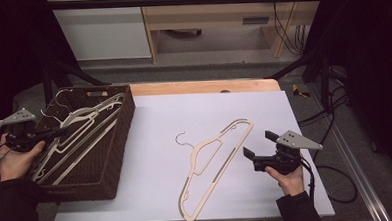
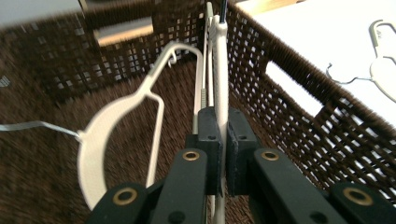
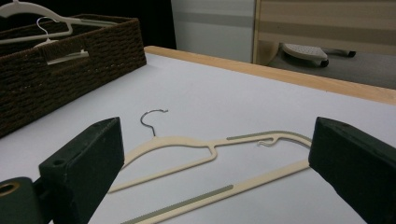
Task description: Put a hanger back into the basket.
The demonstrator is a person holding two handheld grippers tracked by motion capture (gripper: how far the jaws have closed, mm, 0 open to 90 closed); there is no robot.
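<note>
Two hand-held grippers at a table covered by one white sheet (image 1: 165, 142), with one dark woven basket (image 1: 120, 144) standing at its left edge.

Left gripper (image 1: 60, 131): reaches into the basket, its jaws clenched on the thin bar of a cream hanger (image 2: 219, 70). In the left gripper view (image 2: 223, 140) the two black jaws press the bar from both sides, and the bar runs straight away from them along the basket's inner wall (image 2: 289, 107).

Basket contents: at least three cream hangers, counted by the hooks and shoulders seen from above; they overlap, so the exact count cannot be told. A second hanger (image 2: 107, 126) lies curved on the basket floor, to the left of the held one in the left gripper view.

Right gripper (image 1: 258, 150): held low over the sheet's right part, jaws spread wide and grasping nothing. In the right gripper view (image 3: 215, 163) both jaws frame one cream hanger (image 3: 187, 149) that lies flat on the sheet.

Loose hanger (image 1: 214, 165): one, flat near the middle of the sheet, its grey wire hook (image 1: 182, 139) pointing toward the basket, well apart from the basket and just beside the right gripper's jaws, touching neither.
</note>
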